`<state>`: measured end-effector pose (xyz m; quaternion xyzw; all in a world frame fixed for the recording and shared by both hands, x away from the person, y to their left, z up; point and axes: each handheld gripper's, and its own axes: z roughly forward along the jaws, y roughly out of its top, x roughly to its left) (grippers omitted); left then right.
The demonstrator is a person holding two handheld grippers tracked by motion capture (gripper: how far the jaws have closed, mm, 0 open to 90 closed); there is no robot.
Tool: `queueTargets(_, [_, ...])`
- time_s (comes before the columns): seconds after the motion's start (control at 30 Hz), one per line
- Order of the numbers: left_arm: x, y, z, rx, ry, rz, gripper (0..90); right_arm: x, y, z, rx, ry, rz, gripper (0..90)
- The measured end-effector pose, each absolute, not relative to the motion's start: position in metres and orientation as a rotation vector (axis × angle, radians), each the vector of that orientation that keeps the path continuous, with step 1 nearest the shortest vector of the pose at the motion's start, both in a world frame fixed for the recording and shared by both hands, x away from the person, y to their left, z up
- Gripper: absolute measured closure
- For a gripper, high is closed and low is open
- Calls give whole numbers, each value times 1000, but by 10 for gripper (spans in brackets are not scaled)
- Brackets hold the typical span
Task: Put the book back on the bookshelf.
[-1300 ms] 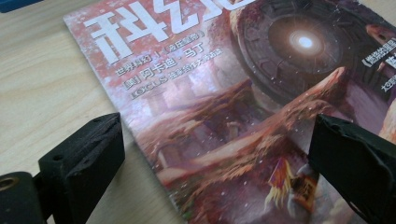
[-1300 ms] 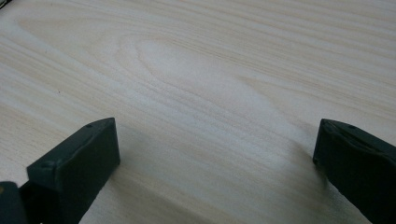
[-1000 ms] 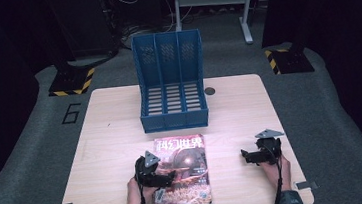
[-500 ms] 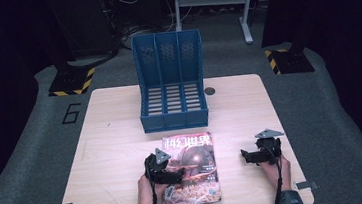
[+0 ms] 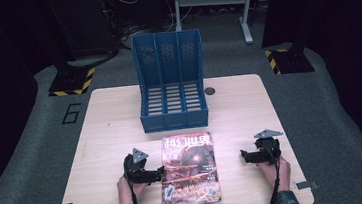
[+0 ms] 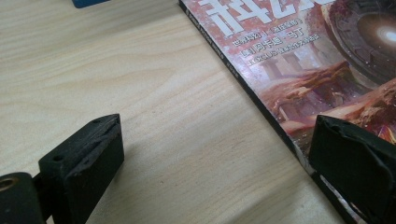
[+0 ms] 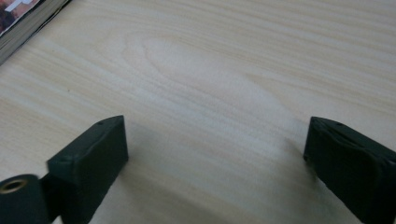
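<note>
A: Where was the magazine (image 5: 190, 169)?

B: Flat on the wooden table (image 5: 105, 119), cover up, near the person's edge, just in front of the blue file rack (image 5: 170, 80). Its long axis ran from the person toward the rack, spine on the left side.

A: And which gripper was closer to it?

B: The left gripper (image 5: 157, 174), clearly. In the high view its tips were at the spine, about halfway along it. In the left gripper view (image 6: 215, 163) one jaw hung over the cover's edge and the other over bare wood, so the spine lay between them. The jaws stood wide apart and held nothing.

A: The right gripper?

B: The right gripper (image 5: 245, 156) sat well apart from the magazine's open edge, pointed toward it across bare table (a corner of page edges showed at the top left of its own view). Its jaws (image 7: 215, 163) were also spread wide and empty.

A: So what did the coming move hinge on?

B: My guess: the magazine lay to the left gripper's right, spine first, flat against the wood, leaving little for a jaw to get under.

A: Materials?

B: A glossy, thin, floppy cover in reddish print; pale grained wood tabletop; the rack rigid slotted plastic with three upright compartments; the jaw pads matte black and blocky.
</note>
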<state>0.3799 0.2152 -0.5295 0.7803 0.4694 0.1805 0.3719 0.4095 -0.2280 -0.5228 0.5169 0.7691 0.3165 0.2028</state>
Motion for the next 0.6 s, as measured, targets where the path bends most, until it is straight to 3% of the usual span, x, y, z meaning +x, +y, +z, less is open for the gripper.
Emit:
queueTargets(0.2, [381, 213, -529, 2012, 1201, 465, 33, 399, -221, -511, 1410, 2136, 1002, 161])
queueTargets(0.6, [379, 208, -530, 2013, 1203, 459, 35, 402, -141, -496, 1330, 2411, 1008, 226])
